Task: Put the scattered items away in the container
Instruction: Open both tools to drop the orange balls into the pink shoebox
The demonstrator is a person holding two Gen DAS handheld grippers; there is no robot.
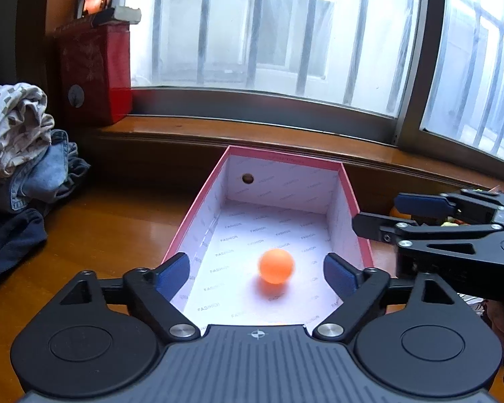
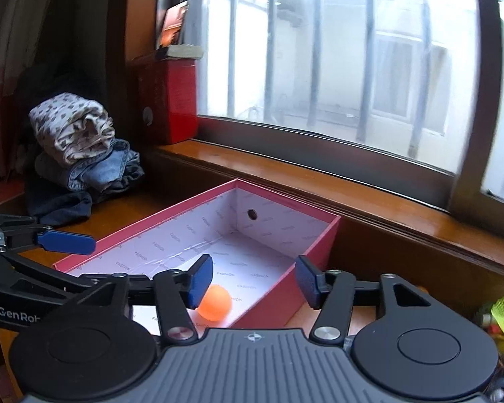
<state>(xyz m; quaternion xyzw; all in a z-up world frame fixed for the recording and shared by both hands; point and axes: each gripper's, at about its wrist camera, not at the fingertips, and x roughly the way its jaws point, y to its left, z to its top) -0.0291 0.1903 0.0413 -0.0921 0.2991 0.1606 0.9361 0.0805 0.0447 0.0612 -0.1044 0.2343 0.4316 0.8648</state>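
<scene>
Ball [image 1: 276, 265] sits on the floor of the box [image 1: 348, 186] – where the task wants it – under the left gripper [image 1: 257, 270], jaws spread and empty above, while the right gripper [image 2: 253, 280], also wide open, hangs over the box's right wall.

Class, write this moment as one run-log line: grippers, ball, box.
left gripper: open, empty, over box | right gripper: open, empty | orange ball: inside box | pink shoebox: holds only the ball
</scene>
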